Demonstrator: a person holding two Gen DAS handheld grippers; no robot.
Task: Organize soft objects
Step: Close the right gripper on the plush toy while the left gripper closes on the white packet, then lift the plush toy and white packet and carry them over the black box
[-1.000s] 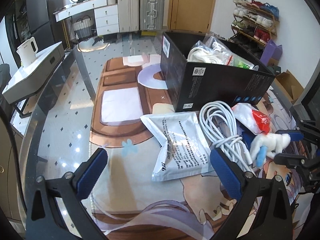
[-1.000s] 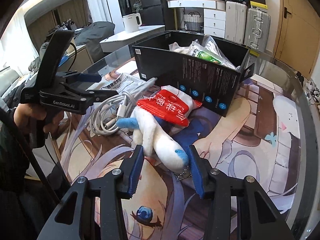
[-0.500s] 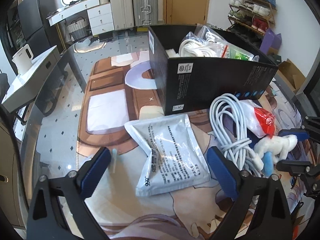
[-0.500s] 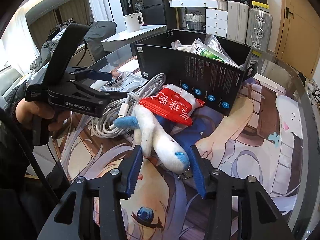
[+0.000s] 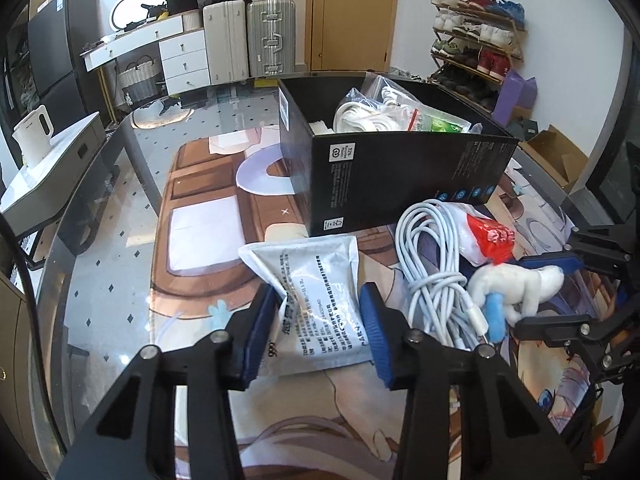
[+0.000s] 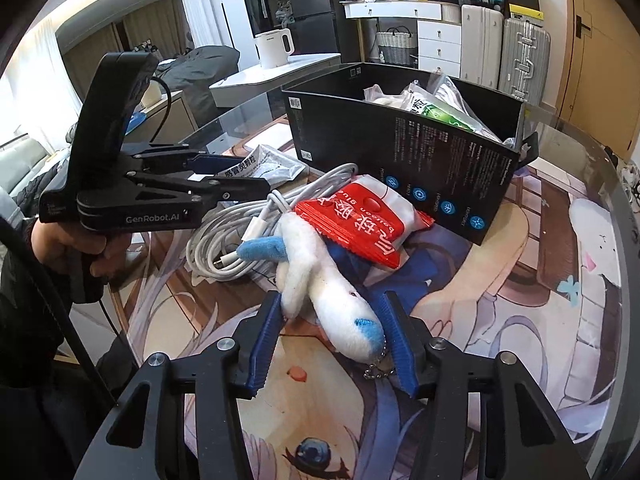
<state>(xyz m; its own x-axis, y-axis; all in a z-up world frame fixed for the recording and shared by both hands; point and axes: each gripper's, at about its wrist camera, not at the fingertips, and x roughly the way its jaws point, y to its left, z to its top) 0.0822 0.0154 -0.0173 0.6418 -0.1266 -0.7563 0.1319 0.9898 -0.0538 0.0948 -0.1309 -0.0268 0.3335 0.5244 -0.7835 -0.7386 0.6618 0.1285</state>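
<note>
A glass table carries a printed anime mat — on it sit a black box, silver pouch, white cable coil, red-white packet and plush toy.

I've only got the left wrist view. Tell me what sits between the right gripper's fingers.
Observer: The right gripper straddles the white plush toy at its blue-snouted head end. Its jaws are opening, with the toy between them.
Operator: Report anything dangling off that toy.
Observer: A small metal ball chain trails from the head end onto the printed mat, close to one of the gripper's fingers.
</note>
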